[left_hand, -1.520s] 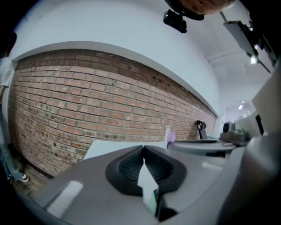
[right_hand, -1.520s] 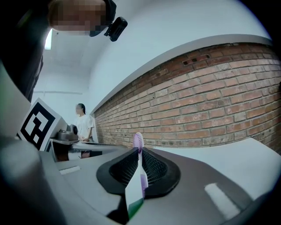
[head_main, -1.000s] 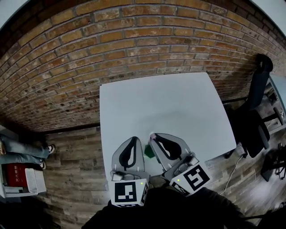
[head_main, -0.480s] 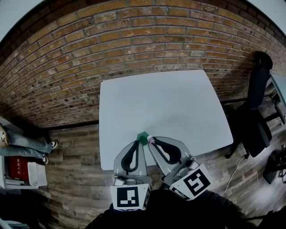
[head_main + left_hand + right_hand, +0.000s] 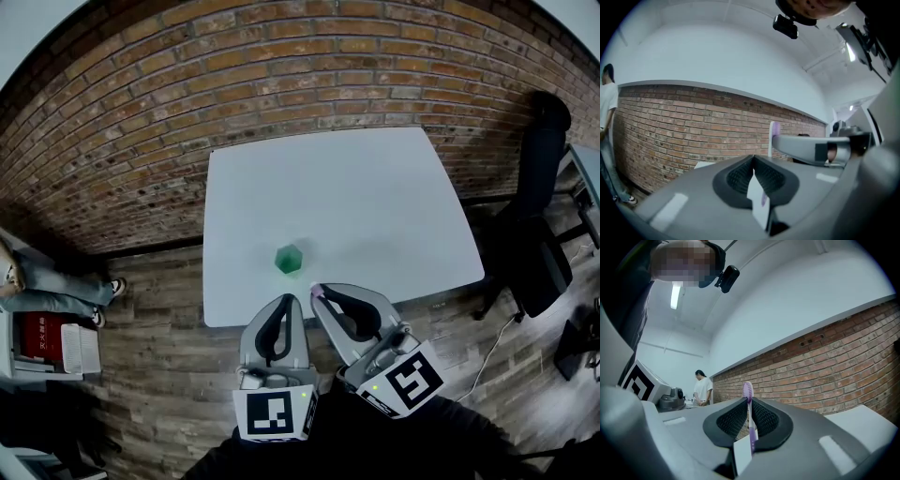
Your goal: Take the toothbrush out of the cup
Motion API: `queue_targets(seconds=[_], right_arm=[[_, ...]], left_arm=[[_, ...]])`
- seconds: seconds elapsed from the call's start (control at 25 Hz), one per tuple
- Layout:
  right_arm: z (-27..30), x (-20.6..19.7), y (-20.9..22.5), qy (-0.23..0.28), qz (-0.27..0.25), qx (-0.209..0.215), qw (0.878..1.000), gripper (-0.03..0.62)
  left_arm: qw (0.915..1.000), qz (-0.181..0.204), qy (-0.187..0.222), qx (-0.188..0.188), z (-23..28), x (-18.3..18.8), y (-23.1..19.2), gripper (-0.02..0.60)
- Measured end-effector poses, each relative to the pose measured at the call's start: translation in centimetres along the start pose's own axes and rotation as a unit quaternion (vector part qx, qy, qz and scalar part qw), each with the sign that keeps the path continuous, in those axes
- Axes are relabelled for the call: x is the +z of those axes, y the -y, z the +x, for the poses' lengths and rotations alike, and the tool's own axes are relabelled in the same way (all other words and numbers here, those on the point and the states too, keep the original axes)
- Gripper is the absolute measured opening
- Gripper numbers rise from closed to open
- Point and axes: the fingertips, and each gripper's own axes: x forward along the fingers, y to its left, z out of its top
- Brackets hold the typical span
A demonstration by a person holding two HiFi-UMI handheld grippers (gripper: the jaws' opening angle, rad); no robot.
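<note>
Closest to me, my right gripper [image 5: 749, 401] is clamped on the purple toothbrush [image 5: 750, 420], which stands upright with its head poking above the jaw tips. Just beside it, my left gripper [image 5: 753, 158] has its jaws pressed together with nothing in them. Both hang over the wooden floor [image 5: 159, 347], off the near edge of the white table [image 5: 375, 206]. The green cup [image 5: 289, 259] sits near that edge, apart from the toothbrush. Beyond the table is a brick wall [image 5: 281, 84].
</note>
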Motion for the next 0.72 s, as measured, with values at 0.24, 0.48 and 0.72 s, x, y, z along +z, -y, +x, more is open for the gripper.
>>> queue_targets(seconds=[0.24, 0.48, 0.72], right_arm=[[-0.7, 0.6, -0.5, 0.009, -0.003, 0.008, 1.0, 0.029], [-0.9, 1.2, -0.5, 0.016, -0.009, 0.011, 1.0, 0.025], [-0.6, 1.7, -0.1, 0.023, -0.008, 0.012, 1.0, 0.026]], left_arm=[[0.9999, 0.006, 0.011, 0.004, -0.8, 0.6, 0.6, 0.009], [0.9997, 0.013, 0.018, 0.003, -0.8, 1.3, 1.0, 0.009], [0.9996, 0.019, 0.022, 0.003, -0.4, 1.8, 1.0, 0.008]])
